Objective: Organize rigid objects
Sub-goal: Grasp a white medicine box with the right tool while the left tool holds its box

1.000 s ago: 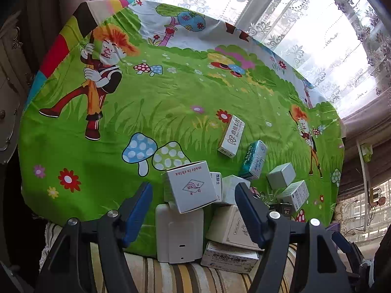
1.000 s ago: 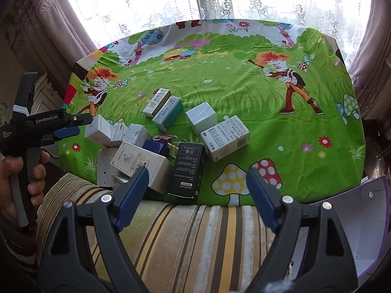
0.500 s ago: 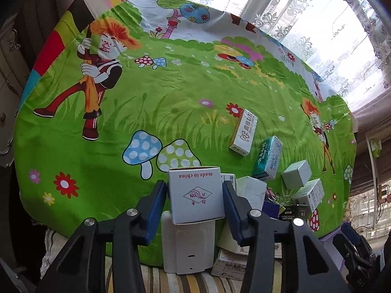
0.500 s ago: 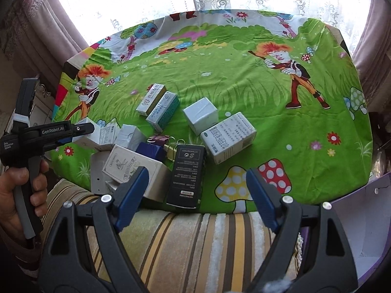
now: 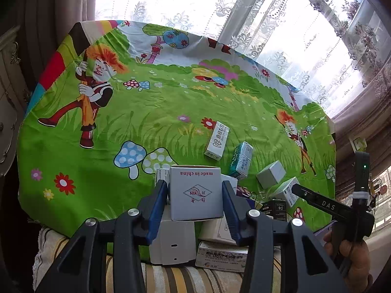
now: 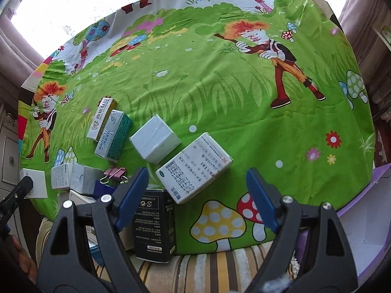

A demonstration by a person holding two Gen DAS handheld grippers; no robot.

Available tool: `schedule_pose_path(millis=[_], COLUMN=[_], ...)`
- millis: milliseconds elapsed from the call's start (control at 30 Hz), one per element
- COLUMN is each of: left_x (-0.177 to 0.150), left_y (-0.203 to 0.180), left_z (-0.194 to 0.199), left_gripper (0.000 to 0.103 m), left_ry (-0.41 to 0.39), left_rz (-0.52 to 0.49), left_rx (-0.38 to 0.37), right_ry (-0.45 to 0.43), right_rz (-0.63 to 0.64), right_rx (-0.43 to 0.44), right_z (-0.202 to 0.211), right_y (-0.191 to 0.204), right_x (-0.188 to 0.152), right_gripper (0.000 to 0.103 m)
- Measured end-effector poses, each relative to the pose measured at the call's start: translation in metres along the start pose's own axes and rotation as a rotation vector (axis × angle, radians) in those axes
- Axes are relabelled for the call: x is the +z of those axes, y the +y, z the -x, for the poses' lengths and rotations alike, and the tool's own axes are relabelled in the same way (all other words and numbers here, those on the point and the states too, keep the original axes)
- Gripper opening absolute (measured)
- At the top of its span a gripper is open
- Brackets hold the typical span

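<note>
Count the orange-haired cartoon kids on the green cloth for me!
2. Right wrist view: the big kid is printed far right on the cloth; the small kid is at its left edge. Boxes may hide others.

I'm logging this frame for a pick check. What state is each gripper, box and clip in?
Left gripper: shut on the white box.
White box: held between the pads, print upside down.
Right gripper: open, holding nothing.
Black box: lying flat at the cloth's near edge.
Printed box: lying flat, untouched.
Teal box: lying on its side.
Pink clip: on the cloth, handles out.
</note>
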State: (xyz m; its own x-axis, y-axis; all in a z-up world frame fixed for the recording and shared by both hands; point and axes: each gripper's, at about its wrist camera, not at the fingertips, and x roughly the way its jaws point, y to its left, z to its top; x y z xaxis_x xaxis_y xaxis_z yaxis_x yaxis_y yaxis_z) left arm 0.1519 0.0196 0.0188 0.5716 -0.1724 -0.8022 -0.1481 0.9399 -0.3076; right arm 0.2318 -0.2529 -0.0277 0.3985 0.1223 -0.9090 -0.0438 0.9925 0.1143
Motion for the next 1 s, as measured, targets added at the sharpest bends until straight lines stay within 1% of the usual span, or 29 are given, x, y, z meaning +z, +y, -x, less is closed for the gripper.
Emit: schedule_pose_path(millis=[100,167,233,300,400,500,600,867,967,1000], left_x=[-0.005,-0.006,-0.008,-0.009,-0.011,-0.012,-0.012,-0.015,-0.015,-0.015], left_y=[-0.006,-0.008,-0.010,-0.011,-0.011,-0.008,-0.009,-0.015,-0.015,-0.015], left_z=[0.004,0.004,0.003,0.002,0.000,0.000,-0.001,-0.005,-0.005,-0.005], left_gripper=[0.046,0.046,0.046,0.046,0.046,0.046,0.046,0.046,0.046,0.046], left_ry=[-0.014,-0.016,-0.014,-0.010,-0.005,-0.007,-0.008,0.002,0.001,0.001], left_rz=[-0.029,-0.037,-0.042,-0.048,-0.049,-0.045,-0.049,-0.070,-0.069,-0.070], left_rx=[-0.011,-0.017,-0.020,-0.021,-0.020,-0.017,-0.012,-0.013,-0.013,-0.013], right_ry=[-0.011,-0.009,-0.001,0.016,0.034,0.066,0.079,0.084,0.096,0.103], right_rz=[0.175,0.271,0.333,0.360,0.387,0.417,0.437,0.370,0.359,0.350], right_rx=[-0.026,-0.033,-0.020,0.001,0.012,0.053,0.056,0.111,0.097,0.104], right_z=[0.000,0.001,0.000,-0.003,-0.011,-0.018,-0.025,-0.034,-0.040,-0.042], right_y=[0.012,0.017,0.017,0.016,0.013,0.013,0.015,0.007,0.003,0.001], right_x=[0.002,0.002,0.004,0.006,0.009,0.009,0.007,0.011,0.011,0.010], right_gripper=[0.085,0.092,0.093,0.093,0.093,0.093,0.093,0.094,0.094,0.094])
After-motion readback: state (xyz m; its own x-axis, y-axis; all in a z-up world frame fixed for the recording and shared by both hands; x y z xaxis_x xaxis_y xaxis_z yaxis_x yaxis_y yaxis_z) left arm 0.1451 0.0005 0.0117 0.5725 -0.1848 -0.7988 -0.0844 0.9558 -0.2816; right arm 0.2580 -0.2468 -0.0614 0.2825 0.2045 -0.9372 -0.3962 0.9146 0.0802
